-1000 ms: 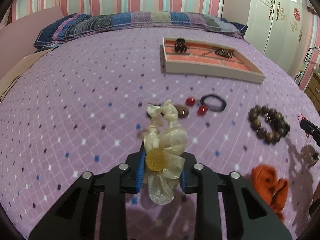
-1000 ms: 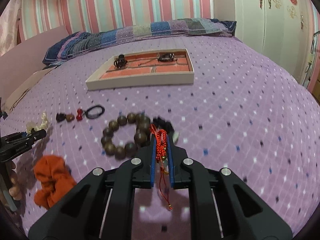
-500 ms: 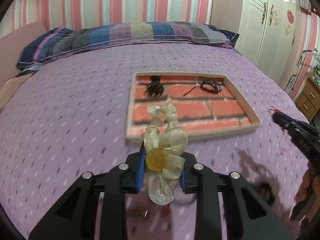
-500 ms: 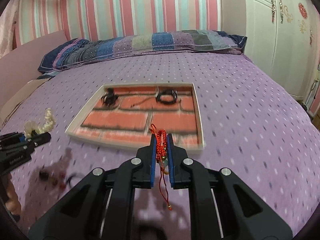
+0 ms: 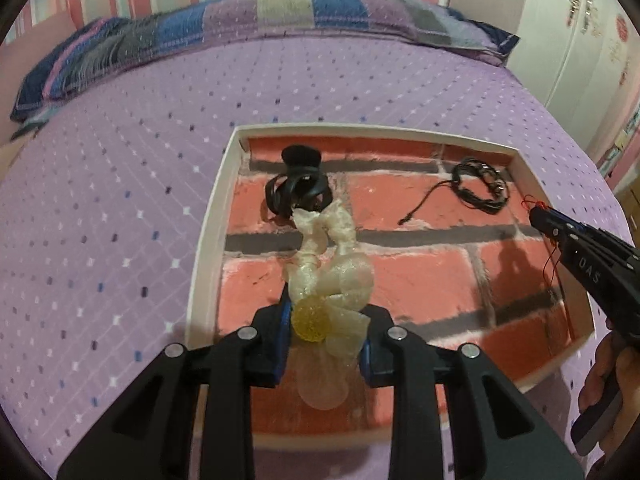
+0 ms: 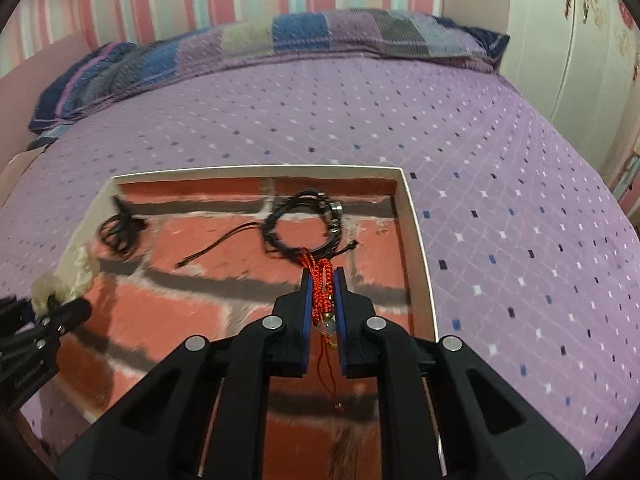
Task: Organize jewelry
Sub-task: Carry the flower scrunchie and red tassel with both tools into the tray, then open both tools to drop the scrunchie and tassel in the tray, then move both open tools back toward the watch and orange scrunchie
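A white-rimmed tray (image 5: 208, 232) with a red brick-pattern floor lies on the purple bed; it also shows in the right wrist view (image 6: 416, 232). My left gripper (image 5: 324, 320) is shut on a cream ruffled scrunchie with a yellow bead (image 5: 332, 264), held over the tray's near left part. My right gripper (image 6: 323, 292) is shut on a red cord bracelet with beads (image 6: 322, 280), held over the tray's right side. A black hair claw (image 5: 298, 188) and a black cord bracelet (image 5: 480, 186) lie in the tray's far part.
A striped pillow (image 5: 280, 12) lies along the far edge of the bed. White wardrobe doors (image 5: 580, 40) stand at the right. The purple bedspread (image 5: 120, 200) surrounds the tray. My right gripper shows at the right edge of the left wrist view (image 5: 538, 212).
Both grippers have moved forward from the loose items on the bed to above the tray, each still holding its piece. The tray now fills the near view.
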Available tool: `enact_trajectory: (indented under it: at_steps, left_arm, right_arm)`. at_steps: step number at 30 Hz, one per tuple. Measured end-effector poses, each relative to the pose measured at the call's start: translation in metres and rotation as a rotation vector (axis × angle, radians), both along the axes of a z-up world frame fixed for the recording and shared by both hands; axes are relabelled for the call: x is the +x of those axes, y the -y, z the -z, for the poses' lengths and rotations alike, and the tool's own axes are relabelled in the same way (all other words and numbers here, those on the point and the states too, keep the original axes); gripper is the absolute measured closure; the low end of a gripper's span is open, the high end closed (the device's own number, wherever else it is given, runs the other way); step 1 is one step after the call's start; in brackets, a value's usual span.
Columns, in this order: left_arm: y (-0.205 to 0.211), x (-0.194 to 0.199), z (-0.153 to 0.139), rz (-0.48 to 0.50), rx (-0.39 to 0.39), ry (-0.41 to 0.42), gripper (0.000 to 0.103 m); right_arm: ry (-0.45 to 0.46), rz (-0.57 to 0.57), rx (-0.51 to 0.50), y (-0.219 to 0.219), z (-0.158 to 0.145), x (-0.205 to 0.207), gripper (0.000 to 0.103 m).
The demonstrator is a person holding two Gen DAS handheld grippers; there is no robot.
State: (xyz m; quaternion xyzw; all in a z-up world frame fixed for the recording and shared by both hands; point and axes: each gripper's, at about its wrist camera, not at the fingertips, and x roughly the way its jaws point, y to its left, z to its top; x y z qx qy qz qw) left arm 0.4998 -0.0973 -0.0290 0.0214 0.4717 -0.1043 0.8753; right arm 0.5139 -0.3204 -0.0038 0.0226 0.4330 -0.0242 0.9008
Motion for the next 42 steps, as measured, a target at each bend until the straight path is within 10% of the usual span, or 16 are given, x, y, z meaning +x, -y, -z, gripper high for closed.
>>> enact_trajectory:
  at_steps: [17,22,30,42]
  left_arm:
    - [0.003,0.021,0.022,-0.022,0.092,0.000,0.071]
    - [0.007,0.017,0.016,-0.019,0.084,0.013,0.064]
    - [0.005,-0.009,-0.015,-0.003,0.030,0.070,0.041]
    - [-0.029,-0.097,-0.091,0.021,-0.003,0.235,0.018]
  right_arm:
    - [-0.122,-0.003,-0.023,-0.001,0.031,0.041,0.091]
    - [-0.105,-0.016,-0.011,-0.002,0.025,0.037,0.045]
    - [0.011,-0.041,-0.037,-0.002,-0.008,0.009,0.014]
    - [0.129,-0.021,-0.047,0.001,-0.077,-0.070,0.005]
